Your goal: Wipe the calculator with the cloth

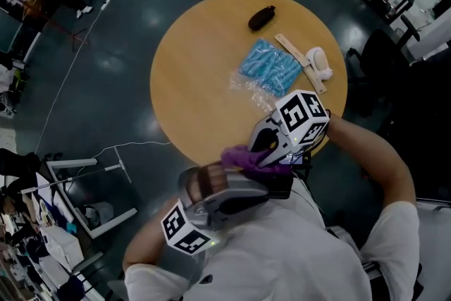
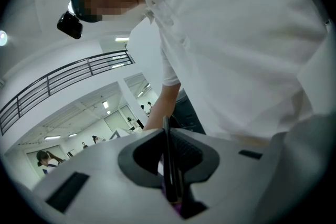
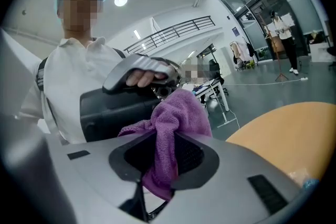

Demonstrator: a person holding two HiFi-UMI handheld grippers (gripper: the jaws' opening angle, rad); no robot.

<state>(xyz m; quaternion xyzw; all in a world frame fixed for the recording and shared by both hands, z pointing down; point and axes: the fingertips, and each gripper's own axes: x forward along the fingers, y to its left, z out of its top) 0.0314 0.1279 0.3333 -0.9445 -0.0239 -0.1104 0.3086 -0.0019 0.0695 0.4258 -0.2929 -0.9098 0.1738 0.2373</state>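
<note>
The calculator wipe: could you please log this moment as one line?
left claw shut on calculator | right claw shut on purple cloth

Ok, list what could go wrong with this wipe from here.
1. The left hand-held gripper pinches the thin dark calculator by its edge, off the round wooden table; wiping pressure may twist it loose.
2. The right hand-held gripper clamps only a fold of the purple terry cloth; it may pull out.
</note>
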